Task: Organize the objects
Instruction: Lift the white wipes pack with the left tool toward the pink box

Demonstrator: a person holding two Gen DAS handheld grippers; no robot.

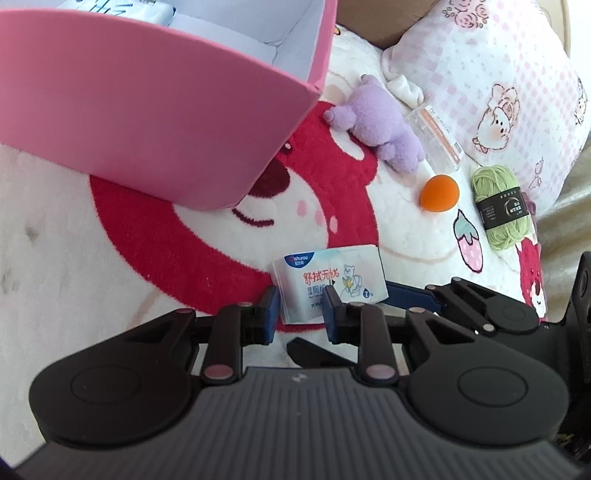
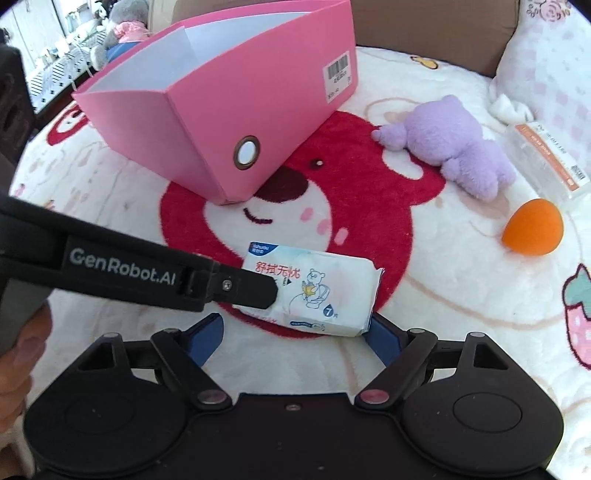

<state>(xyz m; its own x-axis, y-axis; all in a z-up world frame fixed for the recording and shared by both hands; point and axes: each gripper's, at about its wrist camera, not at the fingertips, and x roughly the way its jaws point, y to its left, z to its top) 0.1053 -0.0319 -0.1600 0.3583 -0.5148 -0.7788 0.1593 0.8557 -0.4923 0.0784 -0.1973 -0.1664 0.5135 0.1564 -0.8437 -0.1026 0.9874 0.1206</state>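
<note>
Two claws meet on one soft, light, crinkly white wet-wipe packet (image 2: pixel 310 291) at lower centre — left gripper (image 1: pixel 300 308) pinches its end, right gripper (image 2: pixel 295 334) gapes around it — best held across the short sides.

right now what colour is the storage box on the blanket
Pink outside, white inside; the right wrist view shows it best.

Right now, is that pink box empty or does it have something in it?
Not empty. The left wrist view looks into the pink box and shows a light blue packet against its white inner wall. How full it is cannot be told.
</note>
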